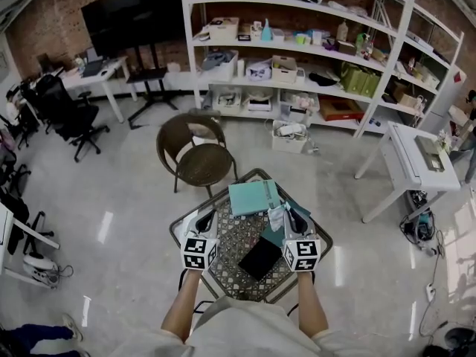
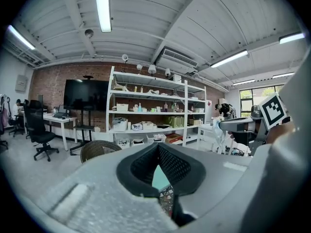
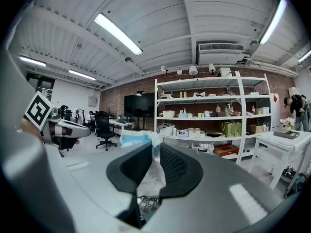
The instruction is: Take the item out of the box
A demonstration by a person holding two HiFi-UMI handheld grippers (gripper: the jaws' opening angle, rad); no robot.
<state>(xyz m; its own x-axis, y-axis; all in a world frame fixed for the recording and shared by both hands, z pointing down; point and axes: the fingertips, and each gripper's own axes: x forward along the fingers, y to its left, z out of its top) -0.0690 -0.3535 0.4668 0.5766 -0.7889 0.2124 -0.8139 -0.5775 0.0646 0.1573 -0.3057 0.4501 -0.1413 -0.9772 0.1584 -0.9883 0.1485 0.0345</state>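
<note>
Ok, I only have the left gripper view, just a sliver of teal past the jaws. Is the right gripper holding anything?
Observer: Yes, the right gripper is shut on a plastic-wrapped item, white with some blue.
Operator: Where's the box?
Observer: A teal box lies on the far part of the patterned table.
Operator: Anything else there?
Observer: A flat black object, nearer the person than the box.

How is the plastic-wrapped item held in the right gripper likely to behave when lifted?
Pinched in the right gripper, the plastic-wrapped item looks thin and crumpled, so it is probably floppy and light. Its smooth-looking film may slip between the pads.
</note>
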